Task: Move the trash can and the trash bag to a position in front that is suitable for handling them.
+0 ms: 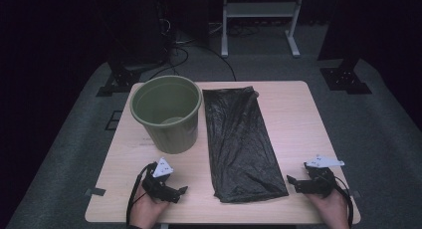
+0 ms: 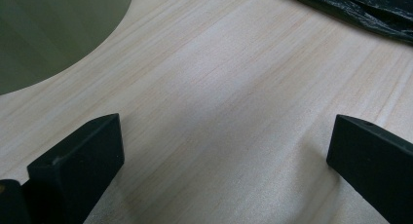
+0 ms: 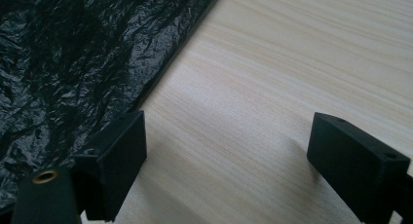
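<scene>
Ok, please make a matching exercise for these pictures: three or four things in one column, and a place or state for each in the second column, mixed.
Things:
1. green bucket
2. black bag
3. left gripper
4. right gripper

Places or states:
a. lies flat in the middle of the table
b. open, by the bag's near right corner
c. stands upright, left of the bag
d. open, in front of the bucket

Pairs: 1-c, 2-a, 3-d, 4-b

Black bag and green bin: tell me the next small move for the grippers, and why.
Probably bring the right gripper in onto the near corner of the black bag and close on it. The bag lies flat on the table beside the green bin, untouched. Both grippers are open with nothing between their jaws, and the left gripper sits farther from the bag's edge.
</scene>
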{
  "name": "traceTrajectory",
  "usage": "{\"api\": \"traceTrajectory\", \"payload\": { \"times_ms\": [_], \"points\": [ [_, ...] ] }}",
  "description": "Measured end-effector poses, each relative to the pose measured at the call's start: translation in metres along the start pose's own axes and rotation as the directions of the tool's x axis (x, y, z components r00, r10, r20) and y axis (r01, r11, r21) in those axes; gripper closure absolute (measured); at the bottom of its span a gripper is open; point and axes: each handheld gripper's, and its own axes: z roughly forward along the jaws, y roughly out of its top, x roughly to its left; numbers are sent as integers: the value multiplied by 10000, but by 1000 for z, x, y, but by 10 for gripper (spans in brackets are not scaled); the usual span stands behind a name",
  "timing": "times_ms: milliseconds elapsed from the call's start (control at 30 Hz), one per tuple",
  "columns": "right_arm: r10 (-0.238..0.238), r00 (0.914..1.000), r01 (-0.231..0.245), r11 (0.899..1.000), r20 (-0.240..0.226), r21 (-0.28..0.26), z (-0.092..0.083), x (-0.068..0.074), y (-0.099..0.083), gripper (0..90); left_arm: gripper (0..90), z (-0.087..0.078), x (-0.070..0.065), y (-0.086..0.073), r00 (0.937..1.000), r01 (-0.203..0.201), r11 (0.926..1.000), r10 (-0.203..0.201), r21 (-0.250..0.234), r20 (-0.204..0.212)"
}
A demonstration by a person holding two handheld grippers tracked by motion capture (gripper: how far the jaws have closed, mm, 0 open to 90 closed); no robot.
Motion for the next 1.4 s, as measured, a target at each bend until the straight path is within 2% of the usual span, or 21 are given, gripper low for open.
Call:
{"api": "traceTrajectory", "payload": {
  "times_ms": [100, 167, 200, 233, 300, 333, 533, 633, 733, 833, 900, 1200, 1400],
  "points": [
    [-11, 10000, 11, 10000, 24, -25, -1, 0, 0, 151, 0, 0, 0, 0, 10000, 1, 10000, -1, -1, 0],
    [-80, 9999, 79, 9998, -81, -192, -3, 0, -1, 297, 0, 0, 0, 0, 10000, 2, 10000, -2, 0, 1],
    [-113, 9999, 110, 9997, -100, -230, -4, 0, -2, 337, 0, 0, 0, 0, 10000, 2, 10000, -2, -1, -1],
    [-113, 9999, 110, 9997, -100, -230, -4, 0, -2, 337, 0, 0, 0, 0, 10000, 2, 10000, -2, -1, -1],
    [-115, 9998, 111, 9995, -144, -289, -5, 1, -2, 436, 0, 0, 0, 0, 10000, 3, 10000, -3, 1, 0],
    [-139, 9998, 135, 9995, -159, -297, -6, 1, -2, 453, 0, 0, 0, 0, 10000, 3, 10000, -3, -2, 1],
    [-100, 9999, 99, 9998, -85, -169, -5, 4, 1, 479, 0, 0, 0, 0, 10000, 3, 10000, -3, 1, -1],
    [-130, 9997, 128, 9999, -208, -81, -4, 6, 4, 500, 0, 0, 0, 0, 10000, 2, 10000, -2, 0, 1],
    [-96, 9996, 92, 9999, -284, -142, -5, 6, 5, 489, 0, 0, 0, 0, 10000, 2, 10000, -2, 0, -2],
    [-4, 9984, -15, 9994, -557, -341, -5, 9, 10, 482, 0, 0, 0, 0, 10000, 0, 10000, 0, 1, -1],
    [-84, 9985, 64, 9993, -543, -368, -4, 10, 12, 482, 0, 0, 0, 0, 10000, 3, 10000, -3, 1, -2],
    [-345, 9934, 306, 9988, -1093, -377, 12, 24, 28, 483, 0, 1, 0, 1, 10000, 44, 10000, -44, -9, -13],
    [-397, 9918, 381, 9992, -1216, -153, 21, 28, 30, 502, 0, 1, 0, 1, 10000, 43, 10000, -43, -8, -12]
  ]
}}
